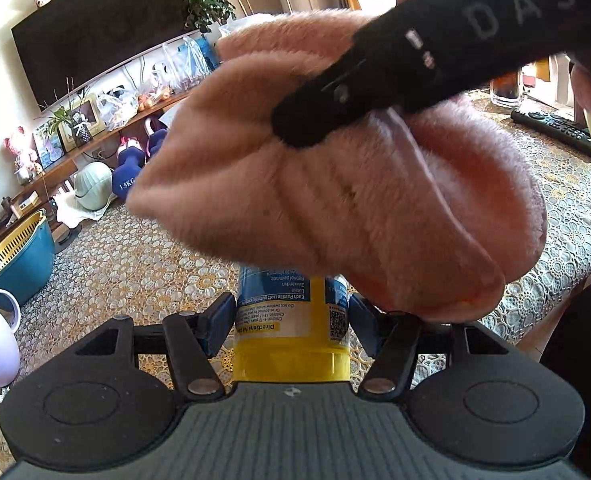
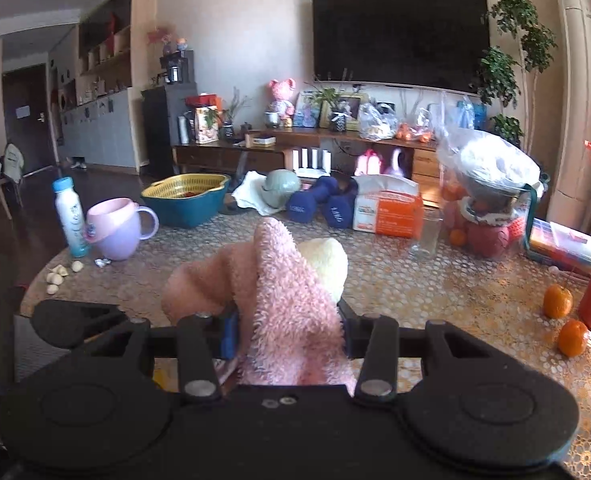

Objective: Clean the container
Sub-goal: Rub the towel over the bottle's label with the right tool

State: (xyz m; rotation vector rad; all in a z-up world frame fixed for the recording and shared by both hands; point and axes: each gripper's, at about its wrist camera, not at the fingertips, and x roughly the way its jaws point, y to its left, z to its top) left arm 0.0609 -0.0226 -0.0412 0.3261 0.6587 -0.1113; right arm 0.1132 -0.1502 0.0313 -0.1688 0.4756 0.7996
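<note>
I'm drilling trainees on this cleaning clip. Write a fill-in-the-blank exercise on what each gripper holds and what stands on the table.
1. The left gripper is shut on a bottle whose cap is ____ in colour.
2. The right gripper clamps a fluffy ____ cloth.
3. In the left wrist view, that cloth lies over the bottle's far ____.
4. On the table, the lilac cup stands beside a white ____ with a blue cap.

Missing words: yellow; pink; end; bottle

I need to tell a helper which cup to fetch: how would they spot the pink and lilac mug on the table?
Start at the blue basin with the yellow strainer. Left of it stands the mug, beside a white bottle with a blue cap. It alone has a handle.
</note>
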